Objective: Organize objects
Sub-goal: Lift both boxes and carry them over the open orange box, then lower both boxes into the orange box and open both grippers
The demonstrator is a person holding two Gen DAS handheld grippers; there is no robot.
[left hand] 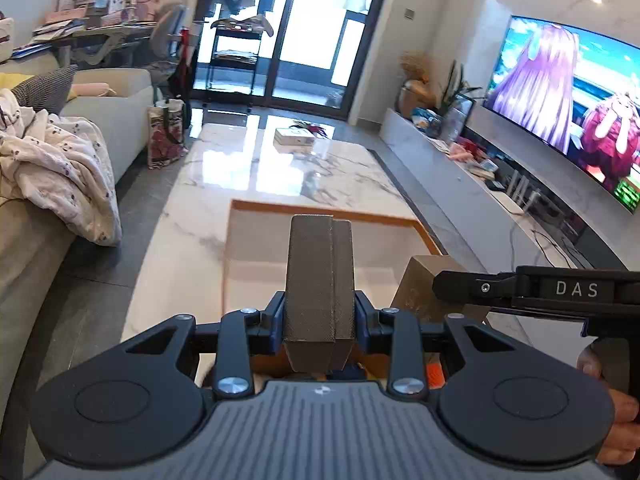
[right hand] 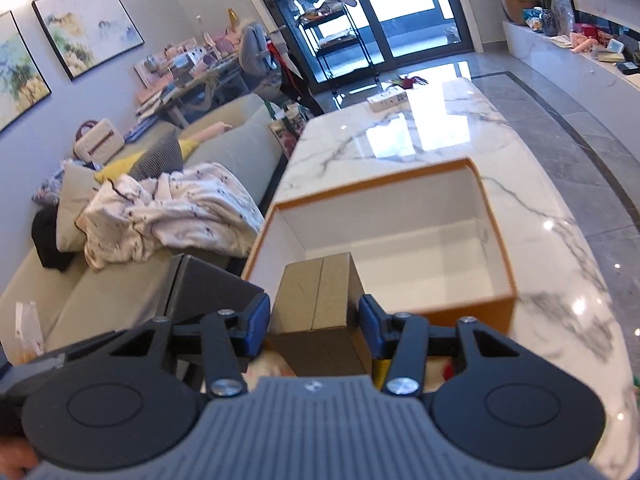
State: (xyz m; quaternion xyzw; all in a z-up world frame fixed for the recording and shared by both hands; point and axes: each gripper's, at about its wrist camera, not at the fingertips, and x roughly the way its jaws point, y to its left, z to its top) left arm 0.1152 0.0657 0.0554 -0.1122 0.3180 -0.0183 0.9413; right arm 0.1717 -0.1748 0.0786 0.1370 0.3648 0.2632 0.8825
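Note:
An open orange box with a white inside (right hand: 400, 240) stands on the marble table; it also shows in the left wrist view (left hand: 320, 212). My left gripper (left hand: 319, 316) is shut on a dark grey box (left hand: 318, 280) and holds it above the orange box's near edge. My right gripper (right hand: 316, 320) is shut on a tan cardboard box (right hand: 320, 304) over the orange box's near left corner. In the left wrist view the tan box (left hand: 416, 284) and the right gripper's body sit at right. In the right wrist view the grey box (right hand: 208, 292) shows at left.
The marble table (right hand: 420, 132) runs away from me, with a small white box (left hand: 294, 136) and a red feathery object at its far end. A sofa with a crumpled blanket (left hand: 60, 168) is at left. A TV bench (left hand: 460, 184) is at right.

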